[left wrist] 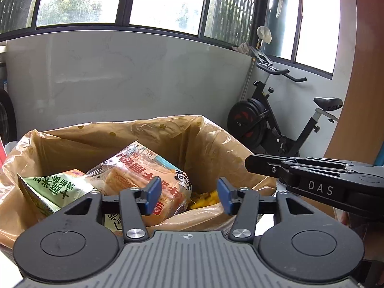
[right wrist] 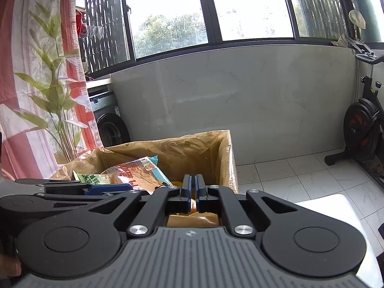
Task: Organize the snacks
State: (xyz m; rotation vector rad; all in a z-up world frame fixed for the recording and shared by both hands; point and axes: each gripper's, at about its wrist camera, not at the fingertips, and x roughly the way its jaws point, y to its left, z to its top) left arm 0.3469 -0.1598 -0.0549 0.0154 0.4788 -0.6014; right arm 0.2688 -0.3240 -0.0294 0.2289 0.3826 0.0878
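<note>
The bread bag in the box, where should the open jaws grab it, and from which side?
Probably the near upper edge of the bread bag, coming from above. It lies tilted against the green snack packet inside the lined box, so the walls block its sides. The left gripper hangs open just above it. The soft loaf could squash, so pinch the wrapper's edge instead.

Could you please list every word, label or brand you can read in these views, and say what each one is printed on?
"DAS": white letters on the side of the right tongs, seen in the left wrist view.
Green Chinese characters on the green snack packet: upside down, not reliably readable.
Red Chinese characters on the bread bag: upside down, not reliably readable.
Small print and round logo on the bread bag: too small to read.
Nothing else legible.
</note>
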